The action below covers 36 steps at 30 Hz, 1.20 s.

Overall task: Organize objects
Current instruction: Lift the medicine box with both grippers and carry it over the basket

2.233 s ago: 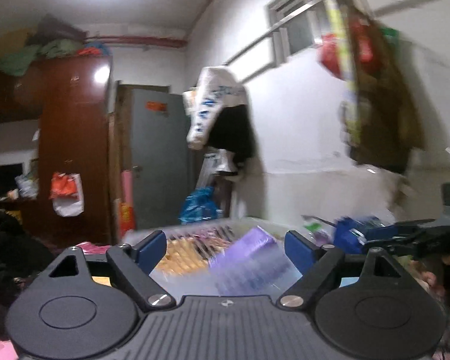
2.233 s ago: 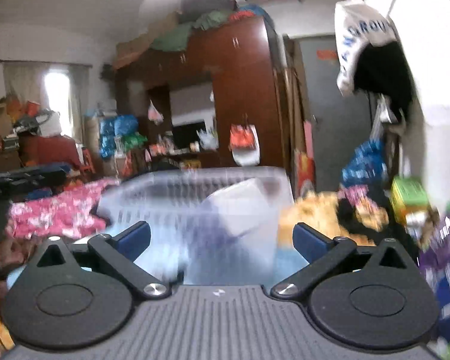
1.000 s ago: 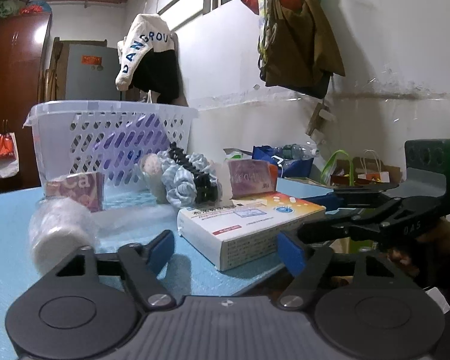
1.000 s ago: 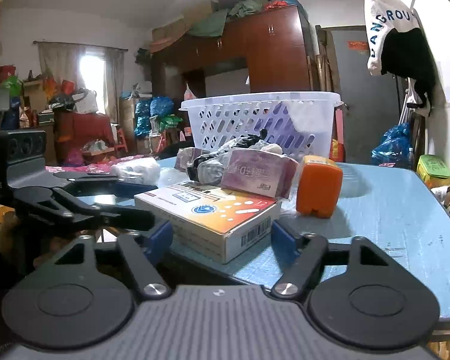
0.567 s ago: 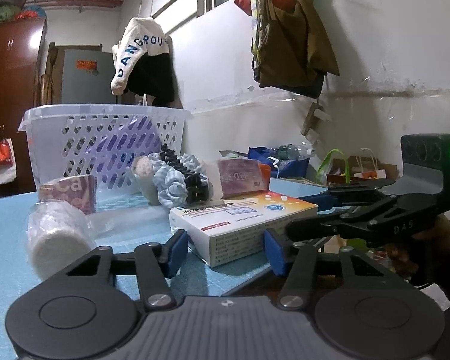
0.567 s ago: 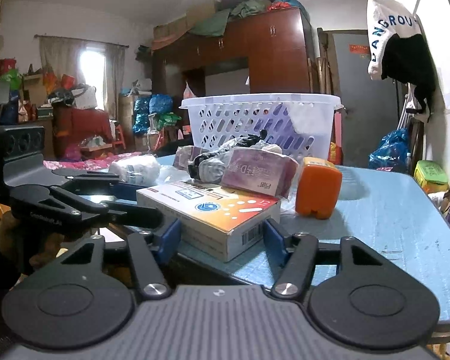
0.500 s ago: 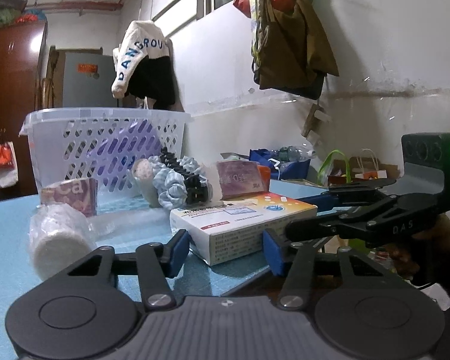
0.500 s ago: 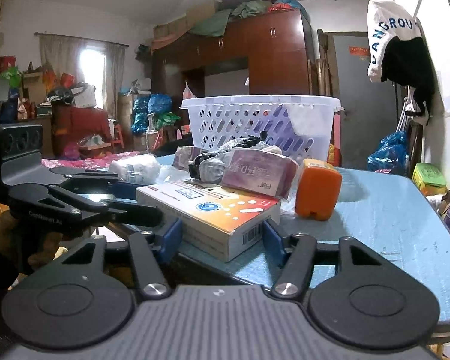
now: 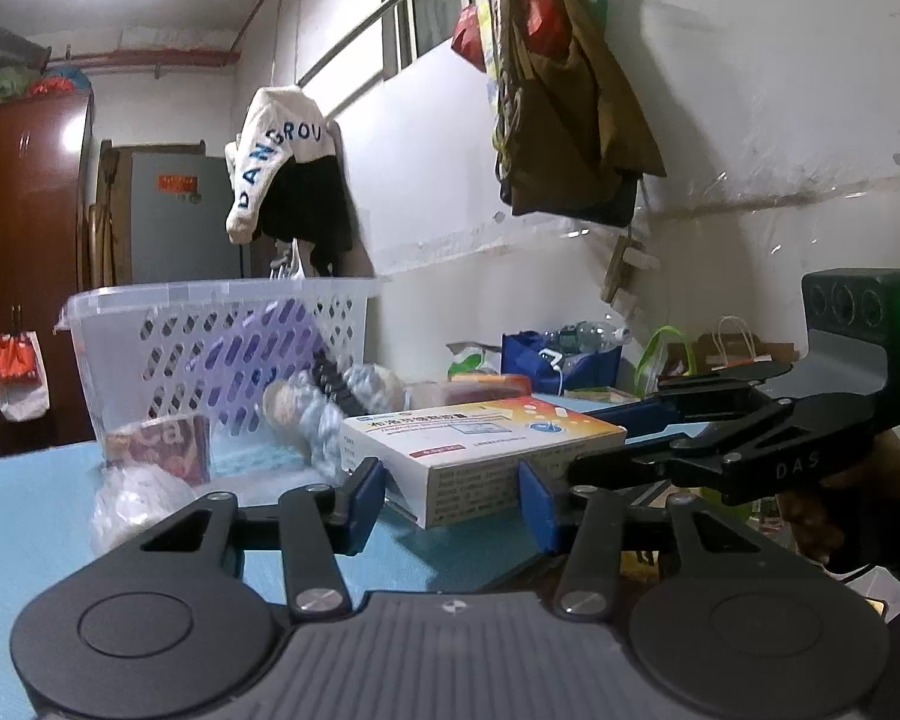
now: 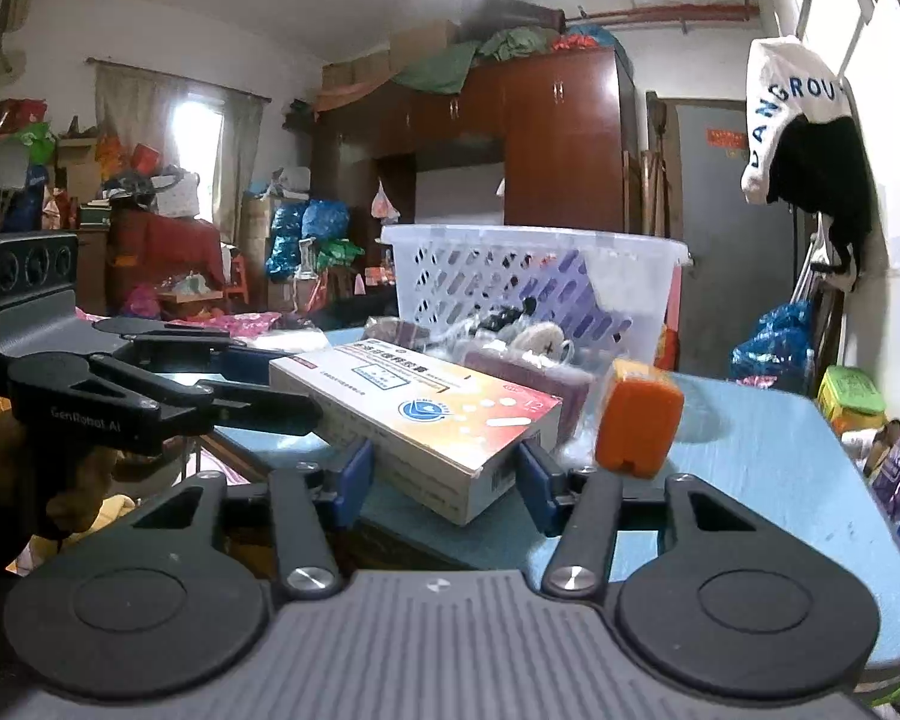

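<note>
A white medicine box [image 9: 480,456] with an orange top is held off the blue table [image 9: 24,516] by both grippers. My left gripper [image 9: 453,495] is shut on one end of it. My right gripper [image 10: 444,480] is shut on the other end of the box [image 10: 414,414], which tilts slightly. Each gripper shows in the other's view: the right one at the right [image 9: 636,420], the left one at the left [image 10: 252,372]. A white slotted basket [image 9: 222,348] with a purple item inside stands behind; it also shows in the right wrist view [image 10: 534,288].
On the table lie a small red box [image 9: 162,447], a wrapped white roll [image 9: 132,504], a scrunchie with a black clip [image 9: 324,414], a purple packet [image 10: 528,378] and an orange block [image 10: 636,426]. Bags hang on the wall [image 9: 564,120]. Clutter fills the room behind.
Both grippers closed on the medicine box and lifted it from the table. The views have risen and the objects behind are blurred with motion.
</note>
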Each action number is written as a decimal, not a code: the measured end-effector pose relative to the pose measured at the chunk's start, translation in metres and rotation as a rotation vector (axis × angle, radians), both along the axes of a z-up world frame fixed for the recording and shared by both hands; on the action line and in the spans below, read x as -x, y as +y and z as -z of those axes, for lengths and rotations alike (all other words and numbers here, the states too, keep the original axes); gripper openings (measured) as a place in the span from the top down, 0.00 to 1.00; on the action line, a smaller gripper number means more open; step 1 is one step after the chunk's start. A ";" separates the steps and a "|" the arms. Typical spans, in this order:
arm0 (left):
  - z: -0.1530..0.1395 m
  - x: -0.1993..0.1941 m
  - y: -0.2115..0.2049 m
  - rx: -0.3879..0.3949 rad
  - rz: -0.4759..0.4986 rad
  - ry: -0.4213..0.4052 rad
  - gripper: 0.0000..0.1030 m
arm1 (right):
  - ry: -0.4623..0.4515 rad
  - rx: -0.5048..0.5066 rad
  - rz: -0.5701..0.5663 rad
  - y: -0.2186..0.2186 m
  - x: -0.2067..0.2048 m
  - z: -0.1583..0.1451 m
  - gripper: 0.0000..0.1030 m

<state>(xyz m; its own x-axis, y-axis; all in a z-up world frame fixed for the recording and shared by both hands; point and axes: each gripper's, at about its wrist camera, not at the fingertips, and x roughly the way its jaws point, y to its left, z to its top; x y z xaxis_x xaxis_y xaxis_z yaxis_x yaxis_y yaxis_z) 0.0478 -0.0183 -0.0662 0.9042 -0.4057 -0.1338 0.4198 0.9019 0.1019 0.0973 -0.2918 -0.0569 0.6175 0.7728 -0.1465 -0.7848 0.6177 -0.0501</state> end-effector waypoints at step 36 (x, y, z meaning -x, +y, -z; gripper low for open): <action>-0.156 -0.172 0.078 -0.020 -0.178 -0.045 0.50 | -0.060 0.096 -0.040 0.116 -0.174 -0.127 0.48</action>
